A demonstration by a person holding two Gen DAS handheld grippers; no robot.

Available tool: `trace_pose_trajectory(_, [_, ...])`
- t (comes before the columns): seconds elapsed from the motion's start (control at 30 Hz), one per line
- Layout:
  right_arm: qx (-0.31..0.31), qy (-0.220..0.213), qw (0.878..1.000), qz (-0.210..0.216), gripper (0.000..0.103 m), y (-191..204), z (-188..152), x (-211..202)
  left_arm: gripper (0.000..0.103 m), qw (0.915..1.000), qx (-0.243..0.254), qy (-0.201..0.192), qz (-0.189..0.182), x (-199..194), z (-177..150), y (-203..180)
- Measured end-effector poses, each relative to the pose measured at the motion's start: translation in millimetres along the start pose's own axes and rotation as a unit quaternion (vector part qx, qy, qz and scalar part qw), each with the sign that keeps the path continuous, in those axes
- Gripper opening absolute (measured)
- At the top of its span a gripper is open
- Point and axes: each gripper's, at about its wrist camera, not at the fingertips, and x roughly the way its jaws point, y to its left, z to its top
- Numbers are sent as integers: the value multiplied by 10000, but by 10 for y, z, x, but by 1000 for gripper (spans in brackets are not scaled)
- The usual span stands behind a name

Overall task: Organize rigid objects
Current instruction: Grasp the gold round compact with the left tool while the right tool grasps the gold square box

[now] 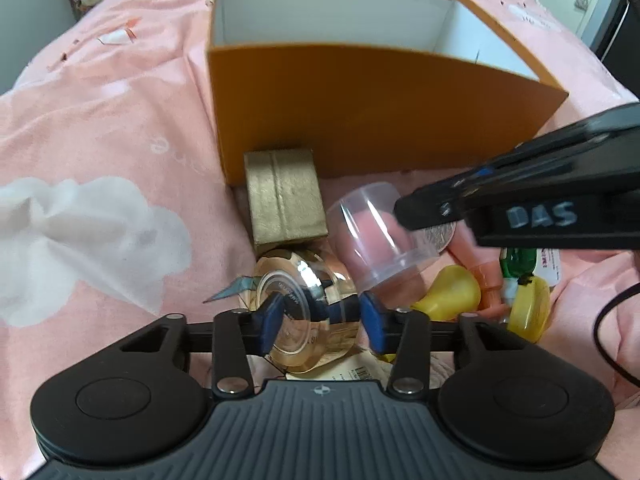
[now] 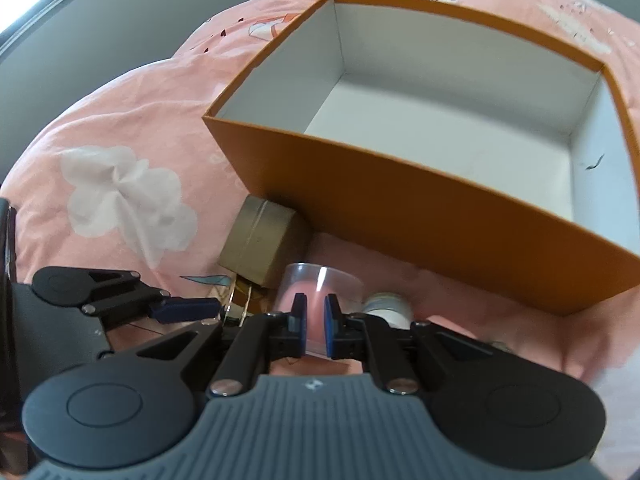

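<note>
Closest to the left wrist camera, the left gripper (image 1: 320, 320) straddles a round gold-tinted glass bottle (image 1: 308, 312) that lies on its side on the pink bedspread (image 1: 120, 128); its blue pads (image 1: 270, 322) sit on either flank of the glass, though whether they already press on it or only bracket it I cannot tell, so the grip looks unfinished rather than secure. Straddling the bottle across its width makes sense, since a round, smooth body would likely slip out of any other hold. Just to the right, the right gripper (image 2: 316, 330) is closed on the wall of a clear plastic cup (image 2: 320, 292), pinching the thin rim between its pads, which is probably the only purchase such a wide, light cup offers. Beside the cup sits a cluster of small things still waiting: a yellow plastic piece (image 1: 452, 292), a green item (image 1: 518, 260) and an orange-pink tube (image 1: 480, 272), all touching or nearly so. Directly behind the bottle, a gold cardboard box (image 1: 286, 196) rests against the front wall of the orange storage box (image 1: 360, 120). That big box stands open with its white interior showing nothing inside, so the sorting seems barely begun; both tools appear to be taking one object each for a lift over the near wall.
</note>
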Motion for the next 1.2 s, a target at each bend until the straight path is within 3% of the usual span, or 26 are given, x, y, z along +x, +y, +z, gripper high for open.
trace_pose_trajectory(0.13, [-92, 57, 9999, 64, 21, 65, 23, 67, 38, 9996, -184, -169, 106, -160, -41, 80])
trace_pose_trajectory(0.27, [-175, 87, 9996, 180, 22, 127, 27, 120, 37, 9987, -448, -176, 182, -138, -21, 194])
trace_pose_trajectory(0.37, [-147, 58, 9996, 229, 23, 159, 76, 136, 37, 9976, -330, -101, 607, -31, 15, 156])
trace_pose_trajectory(0.53, [-278, 70, 9991, 325, 34, 270, 165, 195, 32, 9971, -671, -129, 347, -25, 51, 292])
trace_pose_trajectory(0.67, [-228, 90, 9989, 405, 52, 339, 259, 240, 32, 9933, -1043, -348, 344, -159, 29, 419])
trace_pose_trajectory(0.87, [-153, 227, 9995, 144, 56, 415, 415, 413, 32, 9915, -1134, -478, 424, -223, 62, 517])
trace_pose_trajectory(0.97, [59, 399, 9989, 223, 57, 373, 443, 527, 32, 9911, -1179, -447, 428, -185, 56, 526])
trace_pose_trajectory(1.2, [331, 353, 9986, 206, 56, 322, 451, 640, 32, 9911, -1168, -448, 454, -130, 55, 516])
